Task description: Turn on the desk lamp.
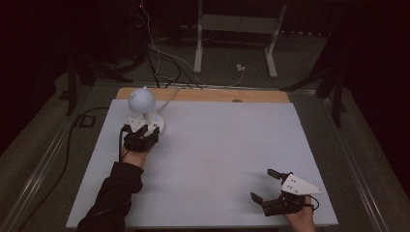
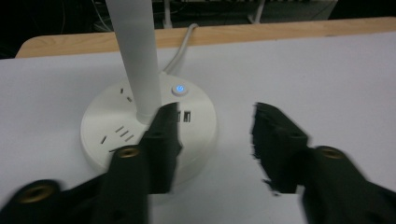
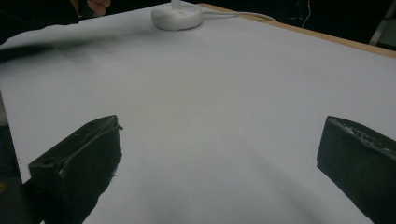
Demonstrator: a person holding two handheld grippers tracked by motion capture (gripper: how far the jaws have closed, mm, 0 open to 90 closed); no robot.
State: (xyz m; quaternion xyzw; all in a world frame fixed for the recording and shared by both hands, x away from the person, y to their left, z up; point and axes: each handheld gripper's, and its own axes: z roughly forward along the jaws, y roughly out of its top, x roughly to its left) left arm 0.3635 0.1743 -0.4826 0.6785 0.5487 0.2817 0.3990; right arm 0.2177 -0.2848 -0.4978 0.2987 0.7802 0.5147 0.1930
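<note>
A white desk lamp (image 1: 143, 107) stands at the far left of the counter (image 1: 217, 145), close to its far edge, with a white cord (image 2: 184, 44) running off behind it. Its round base (image 2: 140, 135) carries socket slots and a lit blue button (image 2: 179, 89); a slim stem (image 2: 135, 56) rises to a rounded head (image 1: 141, 99). The base probably holds most of the weight and looks like hard, smooth plastic, so the stem or the base rim seems the surest hold; the head would likely tip it.

The left tool (image 2: 215, 140) hangs just at the near side of the base with its jaws apart, one over the base's top, gripping nothing. The right tool (image 1: 270, 186) sits at the near right corner, jaws spread wide and empty.

The middle and right of the counter lie bare, though the cord limits travel.
</note>
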